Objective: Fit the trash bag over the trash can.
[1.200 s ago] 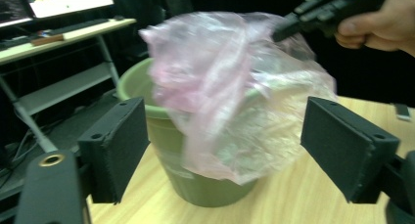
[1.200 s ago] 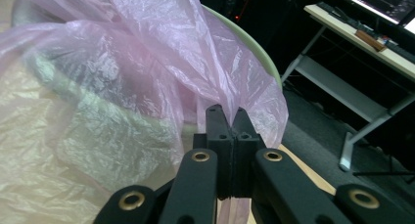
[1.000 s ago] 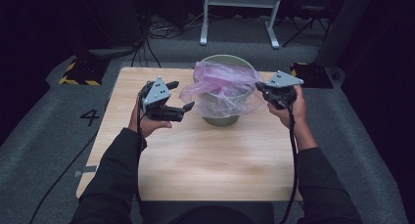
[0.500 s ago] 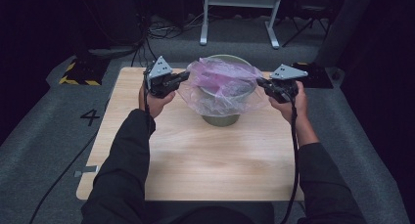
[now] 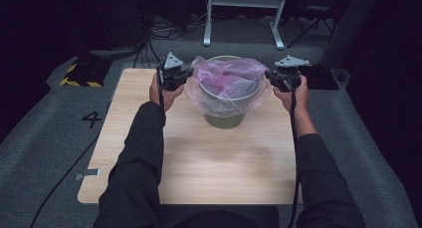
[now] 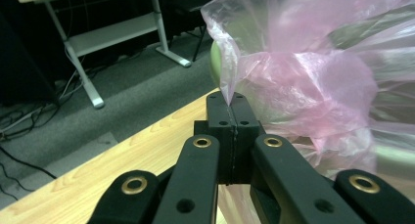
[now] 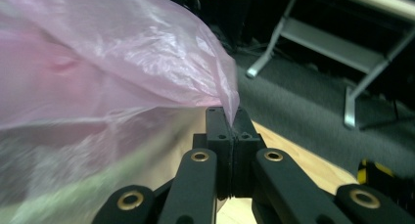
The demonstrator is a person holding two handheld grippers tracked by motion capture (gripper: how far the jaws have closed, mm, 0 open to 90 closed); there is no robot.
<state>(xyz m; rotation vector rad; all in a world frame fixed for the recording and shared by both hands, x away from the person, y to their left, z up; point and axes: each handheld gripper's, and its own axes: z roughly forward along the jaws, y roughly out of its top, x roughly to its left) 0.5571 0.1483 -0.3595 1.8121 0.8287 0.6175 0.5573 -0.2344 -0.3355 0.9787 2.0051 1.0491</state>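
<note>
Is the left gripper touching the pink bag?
Touching. In the left gripper view, the left gripper has its jaws shut on an edge of the pink bag.

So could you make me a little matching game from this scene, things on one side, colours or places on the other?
Things:
1 bag
2 bin
3 table
4 left tool

Matches:
A pale wood
B pink, see-through
C shut on the bag's edge
D grey-green, standing on the table

Pairs: 1-B, 2-D, 3-A, 4-C
</note>
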